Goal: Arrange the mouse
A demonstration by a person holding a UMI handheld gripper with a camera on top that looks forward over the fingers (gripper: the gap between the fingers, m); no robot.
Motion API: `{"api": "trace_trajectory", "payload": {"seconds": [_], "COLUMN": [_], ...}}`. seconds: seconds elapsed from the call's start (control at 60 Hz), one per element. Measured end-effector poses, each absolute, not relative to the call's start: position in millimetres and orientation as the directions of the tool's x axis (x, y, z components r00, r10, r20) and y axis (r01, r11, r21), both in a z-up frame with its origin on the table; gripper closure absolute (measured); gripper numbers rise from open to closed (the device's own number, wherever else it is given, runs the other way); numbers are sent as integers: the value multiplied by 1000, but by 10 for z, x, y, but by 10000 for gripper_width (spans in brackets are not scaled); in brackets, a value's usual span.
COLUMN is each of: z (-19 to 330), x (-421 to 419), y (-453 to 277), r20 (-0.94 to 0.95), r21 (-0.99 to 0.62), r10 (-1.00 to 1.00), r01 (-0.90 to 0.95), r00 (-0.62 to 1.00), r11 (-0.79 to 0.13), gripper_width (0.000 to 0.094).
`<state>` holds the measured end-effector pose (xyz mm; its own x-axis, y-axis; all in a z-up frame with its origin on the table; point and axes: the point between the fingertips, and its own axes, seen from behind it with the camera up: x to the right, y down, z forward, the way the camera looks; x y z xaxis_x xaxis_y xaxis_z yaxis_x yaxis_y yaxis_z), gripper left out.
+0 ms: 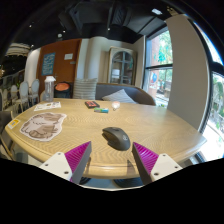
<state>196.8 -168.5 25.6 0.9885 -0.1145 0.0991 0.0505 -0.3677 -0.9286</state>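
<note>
A dark grey computer mouse (117,137) lies on the light wooden table (75,130), just ahead of my fingers and slightly toward the right one. My gripper (111,160) is open and empty, with its pink pads (77,156) spread wide, above the table's near edge. A patterned mouse mat (42,124) lies on the table off to the left, well apart from the mouse.
A small dark object (92,104) and a teal object (101,110) lie at the table's far side. A grey sofa (125,95) stands behind the table. Chairs (20,95) stand at the left, windows (158,65) at the right.
</note>
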Motion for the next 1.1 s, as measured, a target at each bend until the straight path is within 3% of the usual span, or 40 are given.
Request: {"api": "trace_trajectory", "payload": {"seconds": [0.25, 0.367, 0.417, 0.467, 0.733, 0.85, 1.0, 1.1], "z": [-18, -16, -16, -57, 118, 481, 993, 1053], "x": [2454, 2632, 2663, 2674, 2629, 2008, 667, -281], "y": [-925, -689, -575, -524, -445, -391, -226, -154], "r20": [120, 125, 144, 133, 187, 87, 138, 127], "r21": [-889, -869, -864, -851, -872, -896, -922, -924], "r10": [-149, -177, -179, -182, -223, -156, 16, 125], "r01": [40, 22, 36, 18, 57, 9, 135, 163], "r00": [982, 976, 973, 974, 957, 984, 990, 984], "r11": [-456, -494, -502, -524, -486, -444, -363, -346], "gripper_width": [83, 137, 229, 429, 630, 631, 631, 632]}}
